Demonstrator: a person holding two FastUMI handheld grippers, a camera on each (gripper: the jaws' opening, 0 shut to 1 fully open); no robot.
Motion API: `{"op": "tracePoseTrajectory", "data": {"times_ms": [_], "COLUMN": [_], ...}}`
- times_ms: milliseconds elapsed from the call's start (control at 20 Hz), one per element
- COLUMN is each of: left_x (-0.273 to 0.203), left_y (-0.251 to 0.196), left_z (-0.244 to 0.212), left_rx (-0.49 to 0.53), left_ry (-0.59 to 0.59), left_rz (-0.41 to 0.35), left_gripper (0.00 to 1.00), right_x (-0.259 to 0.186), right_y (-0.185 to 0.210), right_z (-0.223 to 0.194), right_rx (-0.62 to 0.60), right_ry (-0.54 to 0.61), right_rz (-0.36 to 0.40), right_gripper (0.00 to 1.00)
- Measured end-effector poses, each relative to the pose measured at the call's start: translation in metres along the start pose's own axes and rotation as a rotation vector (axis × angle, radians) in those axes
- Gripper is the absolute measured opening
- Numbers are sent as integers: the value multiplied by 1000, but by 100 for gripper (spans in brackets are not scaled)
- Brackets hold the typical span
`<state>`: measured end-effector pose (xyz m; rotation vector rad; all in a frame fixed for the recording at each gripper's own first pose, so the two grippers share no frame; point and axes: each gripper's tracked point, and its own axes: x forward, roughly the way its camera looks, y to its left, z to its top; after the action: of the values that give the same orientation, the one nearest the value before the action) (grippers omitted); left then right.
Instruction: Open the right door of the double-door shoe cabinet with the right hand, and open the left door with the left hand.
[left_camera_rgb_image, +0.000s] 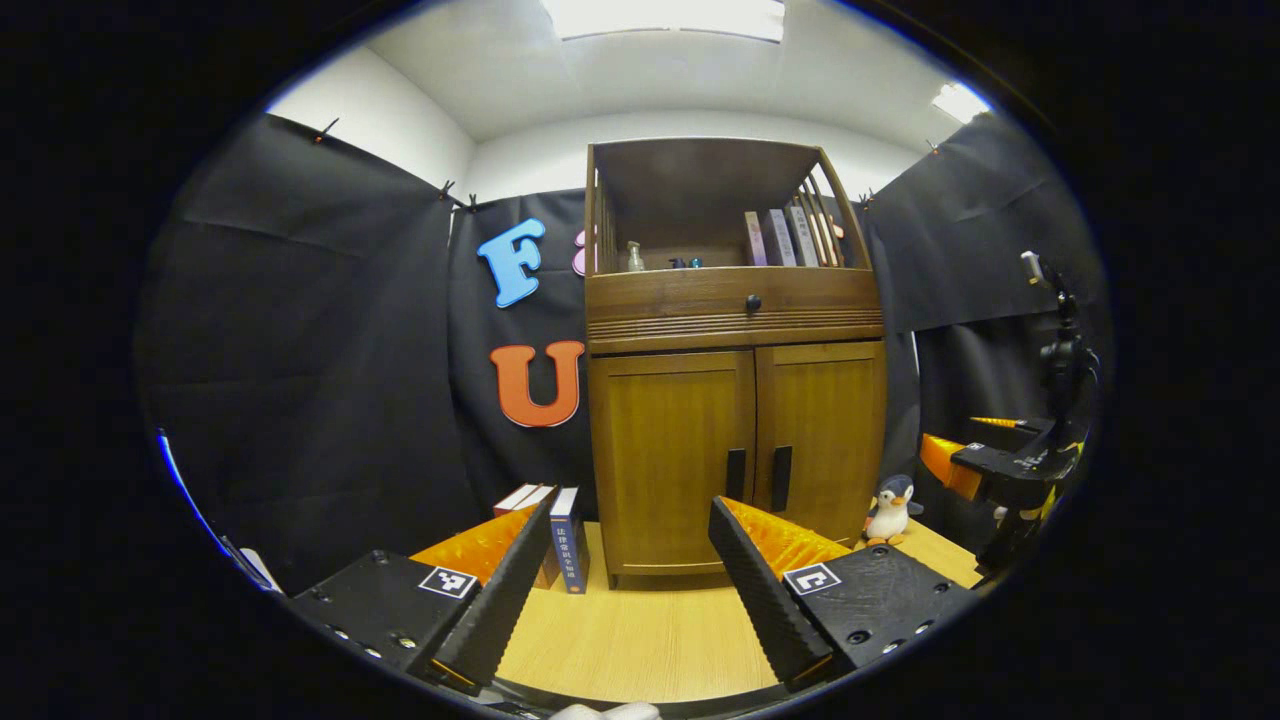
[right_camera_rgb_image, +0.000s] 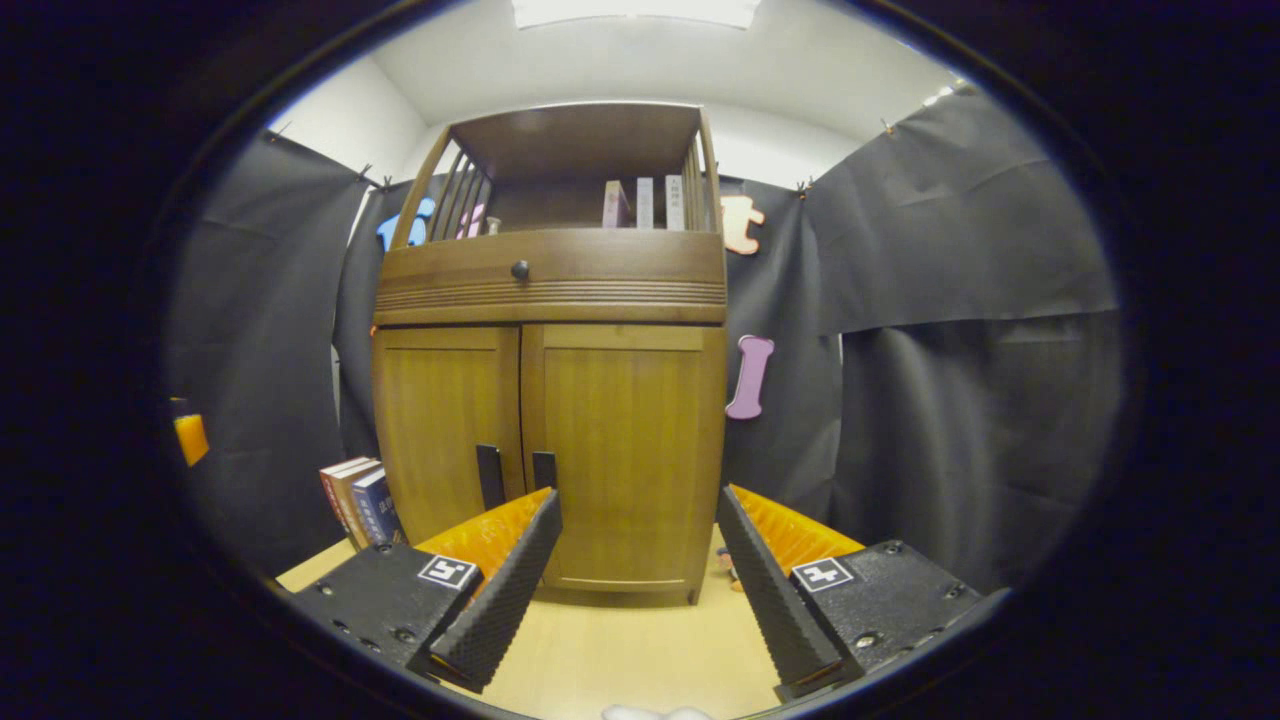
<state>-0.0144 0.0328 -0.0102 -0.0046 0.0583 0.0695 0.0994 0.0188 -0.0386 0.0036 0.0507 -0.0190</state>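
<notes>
Both doors of the shoe cabinet (left_camera_rgb_image: 735, 400) are closed, with both grippers held apart from it.

The left gripper (left_camera_rgb_image: 630, 590) and right gripper (right_camera_rgb_image: 640, 580) are spread wide and hold nothing. The right gripper's near finger cuts off the foot of the right door (right_camera_rgb_image: 625, 450) handle; the left door (left_camera_rgb_image: 672, 455) stands in full view, and the shelf items are too small to make out.

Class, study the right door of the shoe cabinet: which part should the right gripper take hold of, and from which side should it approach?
Grip the right door's handle, the dark upright bar at the door's inner edge beside the centre seam. It stands vertical and proud of the closed panel, so the open right gripper should probably come straight from the front with one finger either side of the bar.
</notes>
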Motion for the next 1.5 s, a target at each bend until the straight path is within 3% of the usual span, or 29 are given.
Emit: {"op": "tracePoseTrajectory", "data": {"times_ms": [100,150,700,950,1200,1250,1400,1500], "left_x": [0,0,9,16,21,20,17,12], "left_y": [4,7,31,29,31,33,34,37], "left_z": [1,-1,3,-4,-5,-5,-7,-9], "left_rx": [12,17,50,37,8,8,8,7], "left_ry": [1,10,23,66,80,80,94,101], "left_rz": [26,44,225,239,257,264,275,279], "left_gripper": [100,96,95,96,96,100,96,96], "right_x": [26,38,185,228,256,259,265,263], "right_y": [6,11,77,100,109,109,108,113], "right_z": [-6,-10,-69,-87,-98,-100,-100,-100], "right_rx": [15,20,24,-2,-12,-11,-7,-2], "right_ry": [11,21,154,185,212,218,211,212], "right_rz": [22,31,155,166,155,154,135,154], "right_gripper": [100,100,100,95,80,78,65,48]}}
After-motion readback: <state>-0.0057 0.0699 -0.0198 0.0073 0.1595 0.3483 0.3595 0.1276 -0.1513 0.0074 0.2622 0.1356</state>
